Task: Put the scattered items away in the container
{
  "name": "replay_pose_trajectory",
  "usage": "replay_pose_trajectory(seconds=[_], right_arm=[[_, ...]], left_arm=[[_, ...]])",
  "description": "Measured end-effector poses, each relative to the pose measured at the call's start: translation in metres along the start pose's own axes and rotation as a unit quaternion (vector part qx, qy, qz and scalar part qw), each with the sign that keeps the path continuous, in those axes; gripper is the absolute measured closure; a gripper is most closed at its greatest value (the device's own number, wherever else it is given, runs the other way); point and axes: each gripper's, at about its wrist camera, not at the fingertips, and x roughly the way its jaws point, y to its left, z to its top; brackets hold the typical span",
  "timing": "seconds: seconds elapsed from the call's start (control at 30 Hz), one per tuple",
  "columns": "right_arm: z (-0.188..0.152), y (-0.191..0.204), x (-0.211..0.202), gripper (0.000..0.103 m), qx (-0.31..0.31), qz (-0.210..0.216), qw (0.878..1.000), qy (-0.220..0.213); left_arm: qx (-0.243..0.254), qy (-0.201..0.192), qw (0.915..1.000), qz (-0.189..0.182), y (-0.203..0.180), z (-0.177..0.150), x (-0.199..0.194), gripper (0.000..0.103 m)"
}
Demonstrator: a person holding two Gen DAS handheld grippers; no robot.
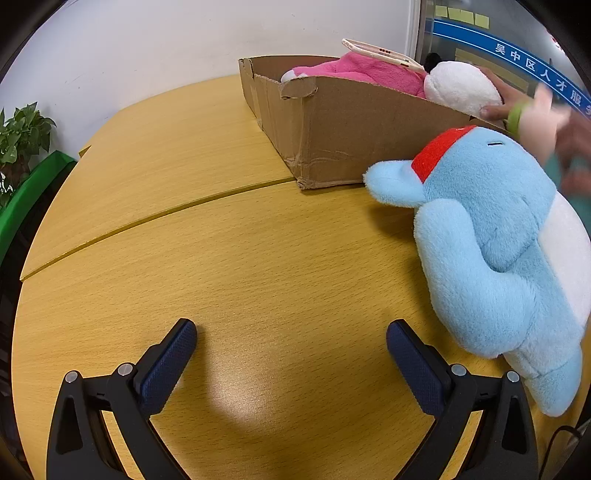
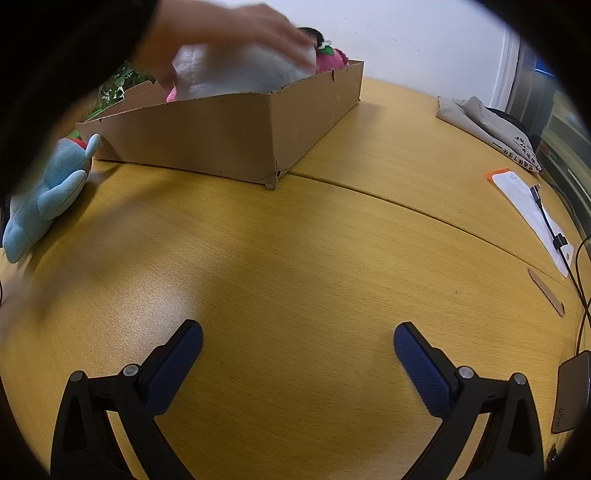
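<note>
A low cardboard box stands on the wooden table; it also shows in the right wrist view. In it lie a pink plush and a white plush, which a bare hand touches. A light blue plush with a red band lies on the table beside the box, right of my left gripper; it shows at far left in the right wrist view. My left gripper is open and empty. My right gripper is open and empty over bare table.
A potted plant and a green object stand at the table's left edge. At the right lie a folded grey bag, a white paper with an orange item, a cable, a cardboard strip and a charger.
</note>
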Motion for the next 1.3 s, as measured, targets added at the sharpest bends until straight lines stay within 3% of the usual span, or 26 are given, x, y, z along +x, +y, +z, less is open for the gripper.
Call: replay_pose_trajectory(seconds=[1.3], right_arm=[[-0.0001, 0.0000, 0.0005, 0.000, 0.001, -0.001, 1.000, 0.000]], left_arm=[[0.000, 0.000, 1.0000, 0.000, -0.0013, 0.0041, 0.0030, 0.000]])
